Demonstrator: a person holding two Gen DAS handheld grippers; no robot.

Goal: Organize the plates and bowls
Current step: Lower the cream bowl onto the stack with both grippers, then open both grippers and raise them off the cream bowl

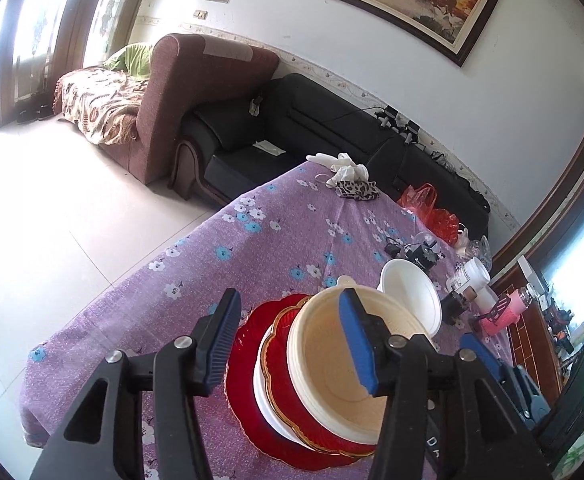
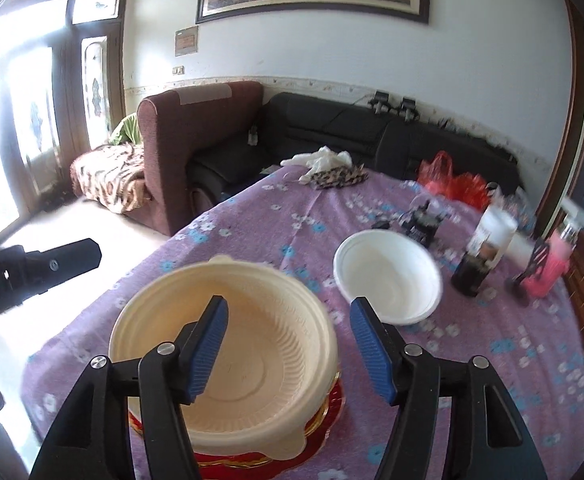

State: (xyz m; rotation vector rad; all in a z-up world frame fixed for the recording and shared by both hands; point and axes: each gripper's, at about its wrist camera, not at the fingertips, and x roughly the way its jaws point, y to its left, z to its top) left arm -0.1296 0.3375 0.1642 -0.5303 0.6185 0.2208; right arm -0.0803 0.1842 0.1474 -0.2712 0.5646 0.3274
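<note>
A cream bowl (image 1: 332,360) sits on top of a stack of plates: a large red plate (image 1: 244,396), a white plate and a gold-rimmed red plate (image 1: 280,364). The bowl also shows in the right wrist view (image 2: 252,344). A white bowl (image 1: 410,296) stands alone on the cloth to the right, also in the right wrist view (image 2: 388,274). My left gripper (image 1: 288,340) is open over the stack. My right gripper (image 2: 288,344) is open over the cream bowl's right rim, holding nothing.
The table has a purple flowered cloth (image 1: 212,264). Gloves and a leopard-print cloth (image 1: 356,190) lie at the far end. Bottles, a black jar (image 2: 470,272), a pink item (image 2: 548,268) and a red bag (image 2: 452,182) crowd the right side. Sofas stand beyond.
</note>
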